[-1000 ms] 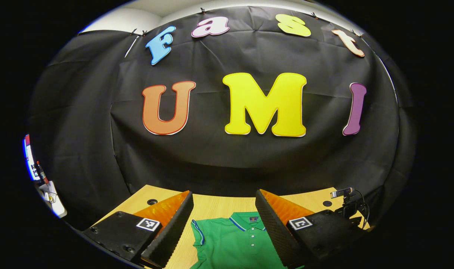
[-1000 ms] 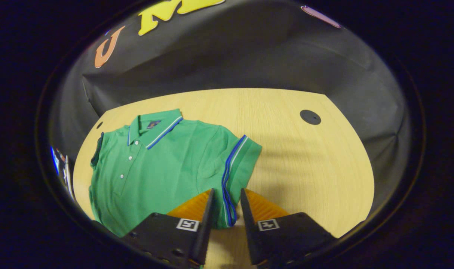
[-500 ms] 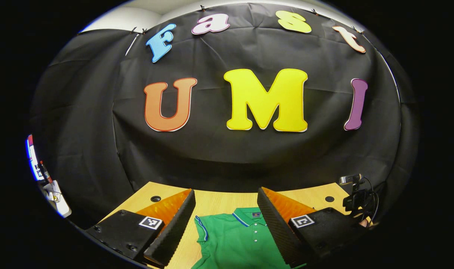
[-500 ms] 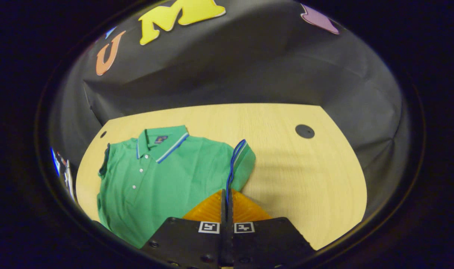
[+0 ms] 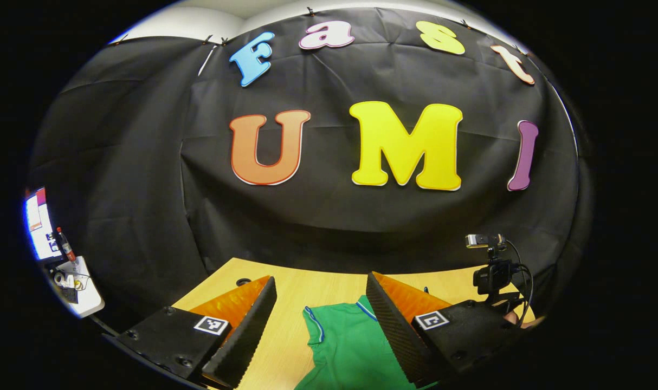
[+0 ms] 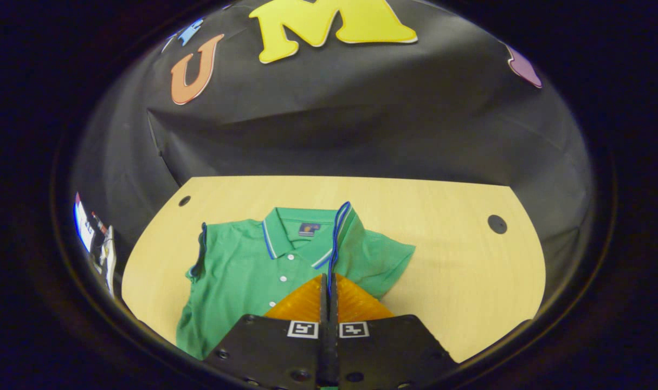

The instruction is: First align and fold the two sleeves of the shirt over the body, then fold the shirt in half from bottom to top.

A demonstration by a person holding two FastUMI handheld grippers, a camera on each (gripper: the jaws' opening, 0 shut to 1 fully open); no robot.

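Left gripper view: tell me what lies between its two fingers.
In the left gripper view, the left gripper is open; between its fingers lie bare wooden table and part of the green shirt, untouched.

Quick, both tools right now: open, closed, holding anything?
Left tool: open, holding nothing, above the green shirt.
Right tool: closed on the shirt's sleeve cuff, lifted over the collar.

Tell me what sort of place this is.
Probably a staged recording booth, not a home: a black cloth wall backs a bare wooden table, a small camera on a stand watches it, and a green polo shirt lies there as the prop.
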